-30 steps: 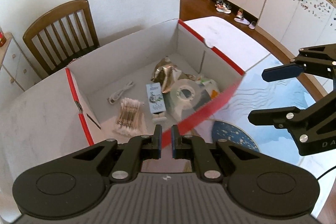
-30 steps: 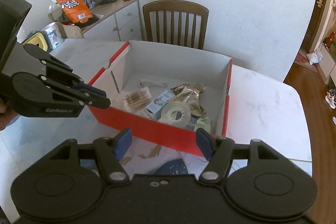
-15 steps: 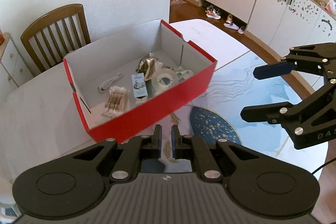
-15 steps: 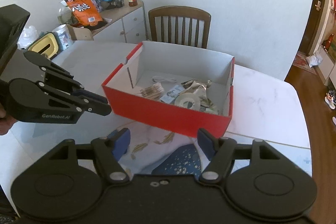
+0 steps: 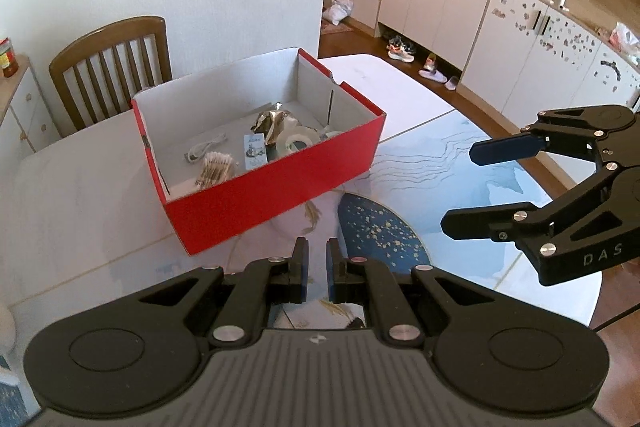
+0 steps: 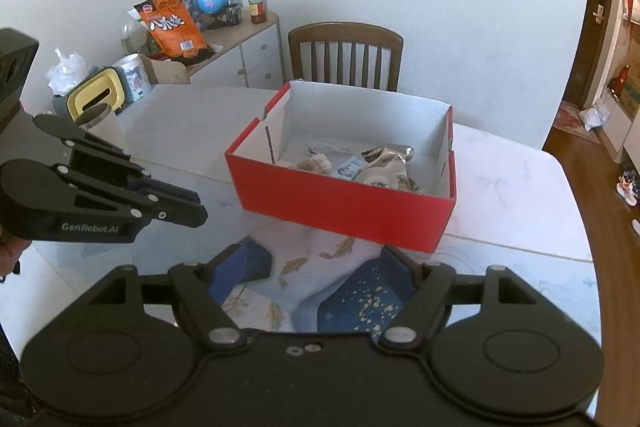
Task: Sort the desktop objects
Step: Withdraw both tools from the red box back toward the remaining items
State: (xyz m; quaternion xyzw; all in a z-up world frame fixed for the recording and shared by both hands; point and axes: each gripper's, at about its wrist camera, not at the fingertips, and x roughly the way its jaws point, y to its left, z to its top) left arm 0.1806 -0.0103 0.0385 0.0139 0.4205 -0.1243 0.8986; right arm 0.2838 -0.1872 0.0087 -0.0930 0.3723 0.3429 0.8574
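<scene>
Your left gripper [image 5: 317, 259] was closed on nothing, your right gripper [image 6: 316, 267] was empty with jaws opening wide, both hovering just short of the red box [image 5: 280, 187] on the table [image 5: 80, 207].

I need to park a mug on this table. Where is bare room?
Free: the white tabletop right of the red box, and the strip left of it. Crowded: inside the box, and the corner by the yellow container.
</scene>
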